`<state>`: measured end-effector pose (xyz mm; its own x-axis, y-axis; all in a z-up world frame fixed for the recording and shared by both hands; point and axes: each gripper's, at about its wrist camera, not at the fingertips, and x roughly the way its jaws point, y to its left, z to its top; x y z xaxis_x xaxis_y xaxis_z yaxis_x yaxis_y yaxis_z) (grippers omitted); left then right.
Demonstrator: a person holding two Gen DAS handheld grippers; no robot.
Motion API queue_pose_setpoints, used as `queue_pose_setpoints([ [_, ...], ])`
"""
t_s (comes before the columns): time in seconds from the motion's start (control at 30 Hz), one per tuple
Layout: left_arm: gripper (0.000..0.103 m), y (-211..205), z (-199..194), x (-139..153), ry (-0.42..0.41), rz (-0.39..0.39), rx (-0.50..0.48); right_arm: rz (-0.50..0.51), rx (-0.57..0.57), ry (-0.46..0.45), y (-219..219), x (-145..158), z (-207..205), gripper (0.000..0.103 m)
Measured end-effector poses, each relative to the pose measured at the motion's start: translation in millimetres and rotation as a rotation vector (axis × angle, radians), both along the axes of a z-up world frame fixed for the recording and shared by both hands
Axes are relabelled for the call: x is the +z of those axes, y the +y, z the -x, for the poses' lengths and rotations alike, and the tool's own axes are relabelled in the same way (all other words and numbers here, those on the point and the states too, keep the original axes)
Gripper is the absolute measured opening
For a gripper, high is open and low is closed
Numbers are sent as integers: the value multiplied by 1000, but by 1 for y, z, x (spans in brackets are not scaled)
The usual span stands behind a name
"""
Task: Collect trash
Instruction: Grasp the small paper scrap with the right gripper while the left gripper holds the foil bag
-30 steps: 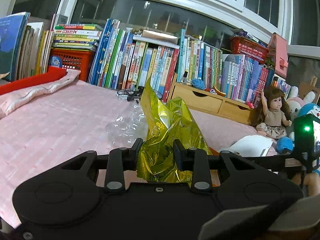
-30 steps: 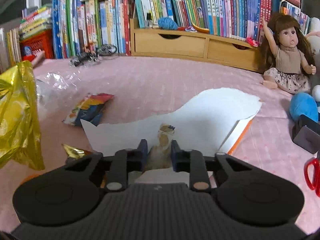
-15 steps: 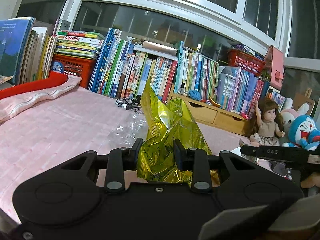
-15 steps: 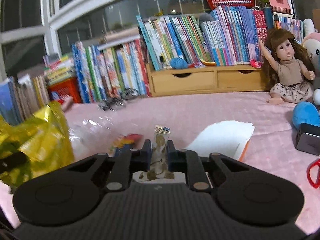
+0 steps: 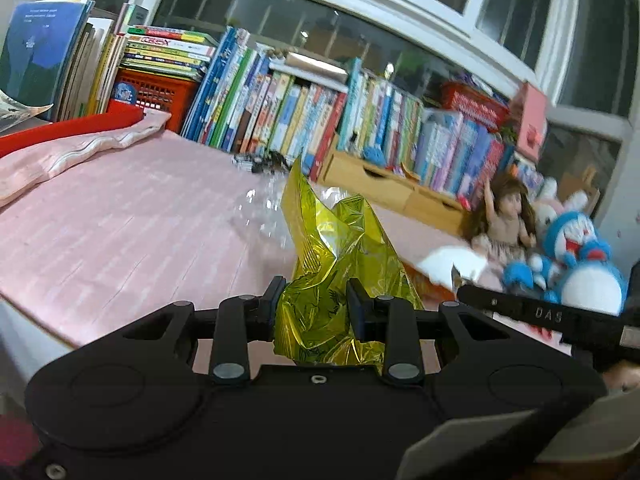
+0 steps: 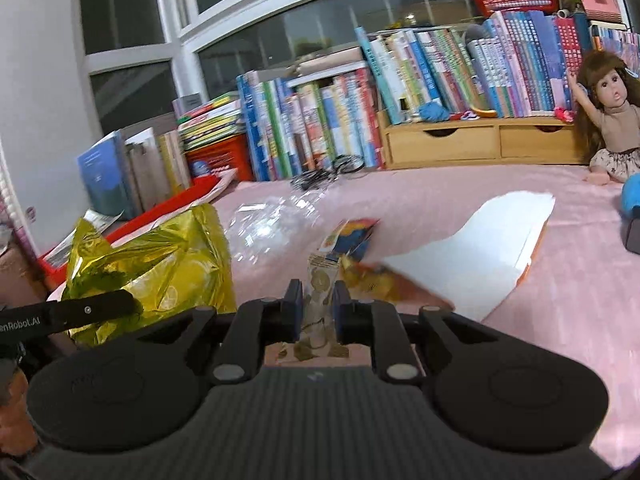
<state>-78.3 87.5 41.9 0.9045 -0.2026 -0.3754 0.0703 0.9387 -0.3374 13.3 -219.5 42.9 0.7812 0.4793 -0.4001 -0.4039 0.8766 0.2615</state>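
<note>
My left gripper is shut on a crumpled gold foil bag, which stands up between its fingers above the pink bed cover. In the right wrist view the same gold foil bag hangs at the left. My right gripper is shut on a small beige snack wrapper held upright. Beyond it on the cover lie a colourful snack packet, a clear plastic wrapper and a white sheet of paper.
Rows of books and a wooden drawer unit line the back under the windows. A doll sits at the right, with plush toys beside it. A red-edged pink cushion lies at the far left.
Both grippers rose and pulled back from the bed with their loads. The right one lifted the beige wrapper off the white paper and swung left. The left view shifted right.
</note>
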Motion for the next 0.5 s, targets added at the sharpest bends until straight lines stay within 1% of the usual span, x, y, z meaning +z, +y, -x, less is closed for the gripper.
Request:
queue_pose_setpoints([
  [0.1,30,5,25,0,39,-32,-27,-13,24,18,-1,-4,19,20],
  [0.2,30,9,47,-1,70,-47,-60,-20,50,35,0,-8,38,20],
  [0.27,30,11,59,-2,106,-46,-91,-30,66,53,0,-12,51,20],
  [0.4,30,15,71,-10,198,-33,-144,-21,93,83,1,-20,74,20],
  [0.5,30,12,76,-17,263,-50,-180,-14,120,126,2,-28,90,20],
])
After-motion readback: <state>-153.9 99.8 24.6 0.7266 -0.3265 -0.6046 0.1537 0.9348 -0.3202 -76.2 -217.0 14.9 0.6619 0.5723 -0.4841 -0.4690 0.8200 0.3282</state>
